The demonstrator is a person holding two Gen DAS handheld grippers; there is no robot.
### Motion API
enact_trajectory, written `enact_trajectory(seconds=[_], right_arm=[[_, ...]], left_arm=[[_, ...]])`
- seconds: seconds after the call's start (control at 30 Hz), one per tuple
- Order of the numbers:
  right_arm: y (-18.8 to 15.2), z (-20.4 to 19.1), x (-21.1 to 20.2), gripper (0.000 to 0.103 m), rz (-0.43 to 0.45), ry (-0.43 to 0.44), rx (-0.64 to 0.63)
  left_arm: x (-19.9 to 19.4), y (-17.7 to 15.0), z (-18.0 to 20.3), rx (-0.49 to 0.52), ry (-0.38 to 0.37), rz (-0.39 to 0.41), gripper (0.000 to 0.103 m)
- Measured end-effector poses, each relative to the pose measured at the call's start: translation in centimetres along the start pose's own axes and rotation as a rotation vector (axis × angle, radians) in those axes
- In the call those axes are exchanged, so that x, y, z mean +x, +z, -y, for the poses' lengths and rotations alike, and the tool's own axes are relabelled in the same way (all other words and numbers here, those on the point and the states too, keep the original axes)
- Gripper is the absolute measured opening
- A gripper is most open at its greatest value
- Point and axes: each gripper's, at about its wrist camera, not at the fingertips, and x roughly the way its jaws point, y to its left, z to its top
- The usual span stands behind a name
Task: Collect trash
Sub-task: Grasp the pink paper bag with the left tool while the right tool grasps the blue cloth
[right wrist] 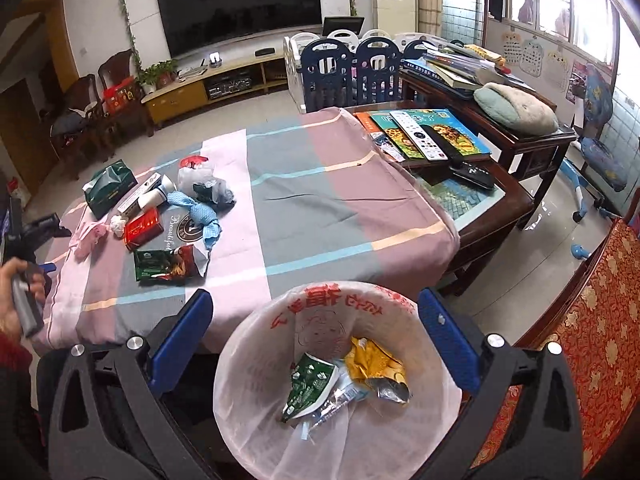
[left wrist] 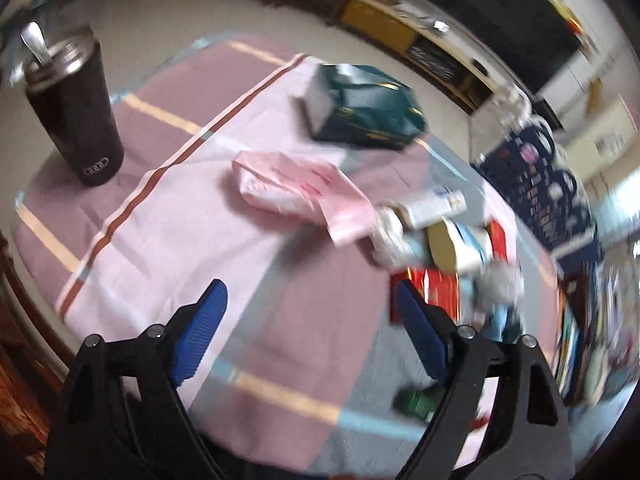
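Note:
Trash lies on the cloth-covered table (right wrist: 320, 208): a green tissue pack (right wrist: 110, 188), a red packet (right wrist: 143, 228), a blue crumpled cloth (right wrist: 200, 216), a clear bag of scraps (right wrist: 206, 186), a pink wrapper (right wrist: 90, 236) and a green-red snack bag (right wrist: 170, 264). My right gripper (right wrist: 312, 336) is open and empty above a white-lined trash bin (right wrist: 332, 380) holding green and yellow wrappers. My left gripper (left wrist: 308, 320) is open and empty over the table. The pink wrapper (left wrist: 296, 192), the green pack (left wrist: 360, 108) and a pile of tubes and packets (left wrist: 440, 236) lie ahead of it.
A black tumbler (left wrist: 76, 108) with a spoon stands at the table's far left. A dark side table (right wrist: 460, 148) with books and remotes adjoins the table. A red patterned chair (right wrist: 592, 340) stands right of the bin. A blue playpen fence (right wrist: 352, 68) is behind.

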Motion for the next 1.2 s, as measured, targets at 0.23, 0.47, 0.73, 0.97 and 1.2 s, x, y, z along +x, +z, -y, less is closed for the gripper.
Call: enact_trajectory(seconds=[0.23, 0.47, 0.73, 0.97, 1.2], right_arm=[[1.1, -2.4, 3.1, 0.100, -0.055, -0.007, -0.013], [2.7, -6.1, 8.4, 0.100, -0.093, 0.031, -0.045], [7.6, -13.9, 21.0, 0.099, -0.157, 0.084, -0.089], [7.9, -21.2, 28.9, 0.071, -0.278, 0.018, -0.290], [6.4, -21.9, 27.3, 0.021, -0.278, 0.023, -0.324]], left_arm=[[7.6, 5.0, 1.3, -0.082, 0.046, -0.095, 0.094], [10.8, 4.4, -0.3, -0.044, 0.008, -0.159, 0.047], [6.5, 0.1, -2.0, 0.010, -0.079, -0.110, 0.024], [-1.9, -7.2, -0.9, 0.147, -0.114, 0.008, 0.024], [-4.2, -10.0, 0.8, 0.296, -0.055, 0.073, 0.024]])
